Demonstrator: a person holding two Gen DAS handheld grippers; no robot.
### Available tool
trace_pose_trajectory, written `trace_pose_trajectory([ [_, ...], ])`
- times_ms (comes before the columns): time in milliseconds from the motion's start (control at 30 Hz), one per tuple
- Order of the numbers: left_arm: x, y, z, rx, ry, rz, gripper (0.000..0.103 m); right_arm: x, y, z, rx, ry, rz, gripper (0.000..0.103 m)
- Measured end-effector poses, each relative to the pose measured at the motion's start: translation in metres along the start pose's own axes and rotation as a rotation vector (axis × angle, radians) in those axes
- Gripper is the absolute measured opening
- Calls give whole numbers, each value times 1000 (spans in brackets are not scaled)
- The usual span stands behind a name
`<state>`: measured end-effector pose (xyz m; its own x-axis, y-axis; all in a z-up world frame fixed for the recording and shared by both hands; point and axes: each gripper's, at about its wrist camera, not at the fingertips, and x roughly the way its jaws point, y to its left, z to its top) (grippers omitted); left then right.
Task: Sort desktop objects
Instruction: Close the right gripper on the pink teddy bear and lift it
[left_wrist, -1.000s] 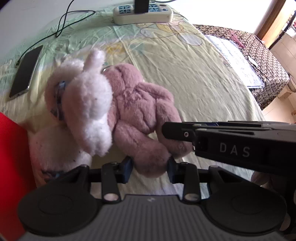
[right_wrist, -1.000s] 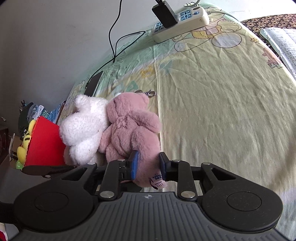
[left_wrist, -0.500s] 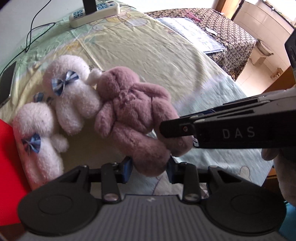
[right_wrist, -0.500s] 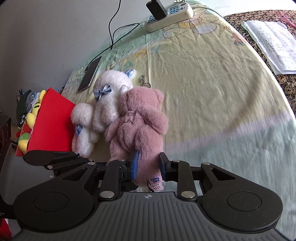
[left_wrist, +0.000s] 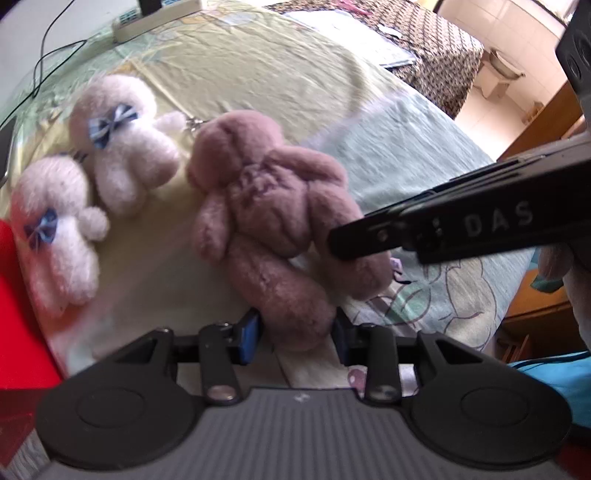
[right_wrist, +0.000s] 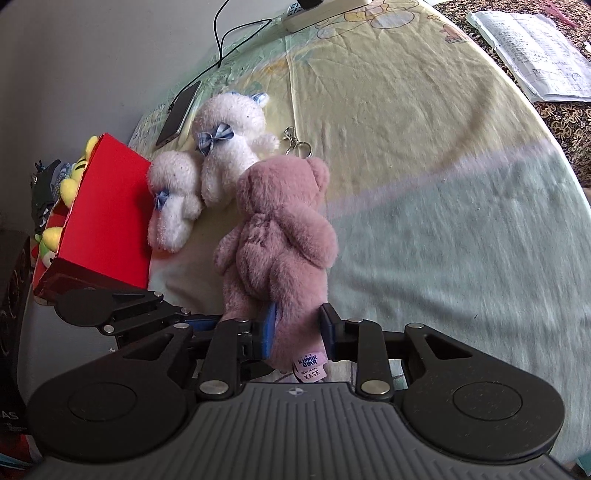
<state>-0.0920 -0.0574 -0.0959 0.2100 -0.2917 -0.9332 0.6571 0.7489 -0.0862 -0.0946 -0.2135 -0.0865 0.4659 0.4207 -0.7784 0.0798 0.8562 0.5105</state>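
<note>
**Sorting under way: pink bear held by both grippers, two white bears unsorted**

Holding of the pink bear (right_wrist: 280, 236) is shared. The left gripper (left_wrist: 295, 332) has its jaws clamped on one leg; the right gripper (right_wrist: 295, 332) has its jaws clamped on the other leg, just above the sewn label. The bear appears lifted off the tabletop (right_wrist: 443, 184), though its head may still be touching; the views do not settle this.

Landmark: the red box (right_wrist: 107, 218), at the tabletop's edge.

- Inside the box: yellow and green soft toys (right_wrist: 70, 184), judged to be items already sorted.
- Against the box wall: a small white bear (right_wrist: 171, 203) with a blue bow, touching the box.
- Just beyond it, away from the box: a larger white bear (right_wrist: 229, 147), touching the small one.
- The pink bear hangs near the box, on the far side of both white bears.
- Well apart from the box: a phone (right_wrist: 179, 112), a power strip (left_wrist: 159, 18) and papers (right_wrist: 532, 51).

Assessment: early to middle stage. The pink bear remains to be deposited, presumably in the box; both white bears are untouched.
</note>
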Motion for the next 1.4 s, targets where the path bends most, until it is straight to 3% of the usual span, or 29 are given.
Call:
trace_pose_trajectory([
  [67,-8,7,-3,-27,-19,3,44,-3,-3,2,17,-15,14,32],
  [200,-27,21,-6,-80,-67,-14,45,-15,-12,7,60,-78,57,32],
  [400,-41,39,12,-178,-140,-15,44,-15,-43,23,263,-180,121,32],
  [733,-7,56,26,-309,-64,-23,40,23,-62,22,441,-74,231,32],
  [1033,-13,65,22,-304,-73,41,39,18,-40,40,325,-54,329,33],
  [1133,-14,74,18,-335,-69,12,38,27,-28,43,283,-5,357,34],
  [1267,-18,82,12,-357,-69,-9,39,30,-4,45,152,-36,267,33],
  [1400,-21,79,10,-321,-76,-18,40,36,-3,52,119,-19,251,34],
])
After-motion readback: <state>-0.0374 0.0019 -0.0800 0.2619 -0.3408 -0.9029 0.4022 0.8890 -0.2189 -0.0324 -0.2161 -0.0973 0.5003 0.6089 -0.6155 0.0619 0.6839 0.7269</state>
